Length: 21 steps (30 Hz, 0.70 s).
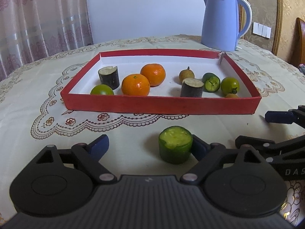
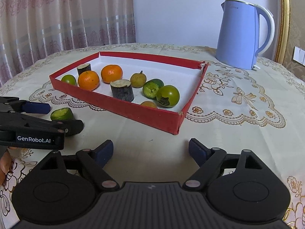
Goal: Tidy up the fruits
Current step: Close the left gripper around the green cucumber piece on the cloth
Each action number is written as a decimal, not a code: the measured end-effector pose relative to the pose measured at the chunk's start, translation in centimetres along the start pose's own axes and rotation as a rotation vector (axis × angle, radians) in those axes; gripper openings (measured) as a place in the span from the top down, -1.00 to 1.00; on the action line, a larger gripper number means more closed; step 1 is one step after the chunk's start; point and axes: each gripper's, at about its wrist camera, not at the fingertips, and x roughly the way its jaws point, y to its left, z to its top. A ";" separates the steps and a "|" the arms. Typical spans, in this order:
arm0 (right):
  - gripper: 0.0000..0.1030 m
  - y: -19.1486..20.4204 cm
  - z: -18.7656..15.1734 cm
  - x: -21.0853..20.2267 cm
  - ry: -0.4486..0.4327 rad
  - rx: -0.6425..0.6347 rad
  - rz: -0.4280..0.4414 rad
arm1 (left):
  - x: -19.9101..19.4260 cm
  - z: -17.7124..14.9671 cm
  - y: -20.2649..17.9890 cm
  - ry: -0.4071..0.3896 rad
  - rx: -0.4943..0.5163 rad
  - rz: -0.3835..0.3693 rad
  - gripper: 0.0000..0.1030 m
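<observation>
One hand [image 2: 4, 164] visible, right wrist view only.

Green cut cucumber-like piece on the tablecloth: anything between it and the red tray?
Only the red tray's low near wall. The green cut cylinder stands between the open left gripper's fingers, beside one pad, with bare patterned tablecloth up to the tray.

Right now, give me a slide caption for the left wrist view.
Open left gripper straddles a green cucumber piece on the tablecloth, before the red tray of fruit.
</observation>
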 end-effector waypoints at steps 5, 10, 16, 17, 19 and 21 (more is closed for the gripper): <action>-0.70 0.0 0.0 0.0 0.001 -0.002 0.000 | -0.1 0.0 -0.1 -0.003 0.005 -0.006 -0.63; -0.71 0.1 0.0 0.0 0.001 -0.002 0.000 | -0.3 0.0 -0.3 -0.005 0.011 -0.015 -0.51; -0.72 0.1 0.0 0.0 0.001 -0.002 0.000 | -0.6 -0.1 -0.6 -0.012 0.022 -0.043 -0.22; -0.72 0.1 0.0 0.0 0.001 -0.002 0.000 | -0.6 -0.1 -0.6 -0.013 0.024 -0.047 -0.19; -0.72 0.1 0.0 0.0 0.001 -0.002 0.000 | -0.7 -0.2 -0.7 -0.014 0.028 -0.063 -0.05; -0.73 0.1 0.0 0.0 0.001 -0.002 0.000 | -0.8 -0.2 -0.9 -0.017 0.033 -0.068 0.01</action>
